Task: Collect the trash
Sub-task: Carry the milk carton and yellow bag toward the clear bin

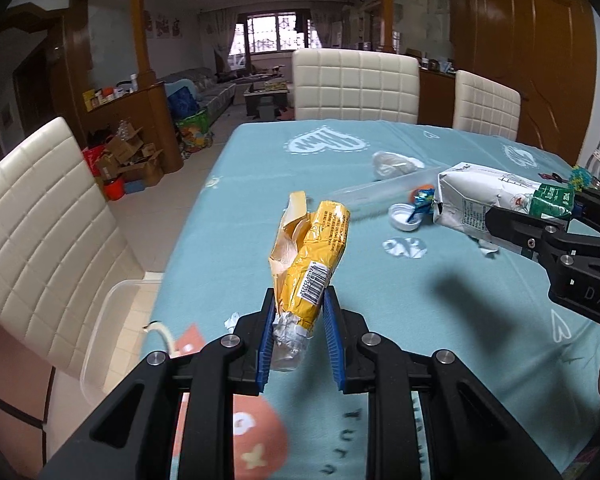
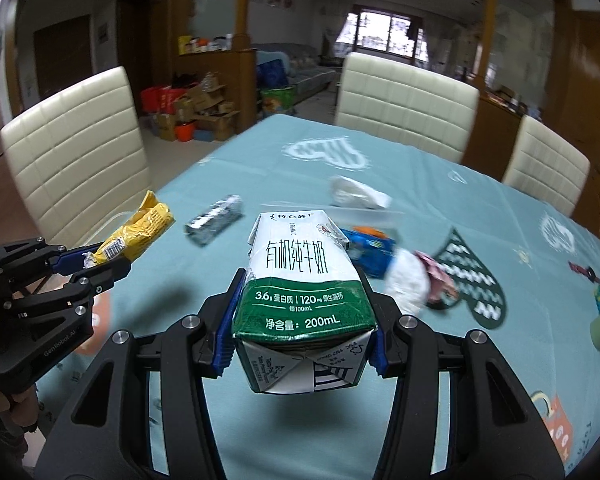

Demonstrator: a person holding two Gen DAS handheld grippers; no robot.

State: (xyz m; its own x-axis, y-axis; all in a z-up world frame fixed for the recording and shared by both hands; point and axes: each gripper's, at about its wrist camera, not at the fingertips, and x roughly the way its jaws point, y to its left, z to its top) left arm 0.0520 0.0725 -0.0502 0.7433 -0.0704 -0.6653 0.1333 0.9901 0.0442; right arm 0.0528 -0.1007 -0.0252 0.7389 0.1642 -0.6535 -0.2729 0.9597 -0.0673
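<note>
While its ribbed blue pads pinch a crinkled yellow foil wrapper [image 1: 314, 258] aloft, the left gripper [image 1: 298, 312] hangs over the soft teal tablecloth [image 1: 440, 300]; rightward, the right gripper [image 2: 300, 320] clamps a boxy, creased milk carton [image 2: 300, 276] above it.

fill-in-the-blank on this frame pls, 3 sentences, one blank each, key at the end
1. The left gripper is shut on a crumpled ____ snack wrapper.
2. The right gripper is shut on a milk carton whose label reads ____ mL.
3. The tablecloth is light blue with white ____ shapes.

Missing words: yellow; 200; heart
</note>
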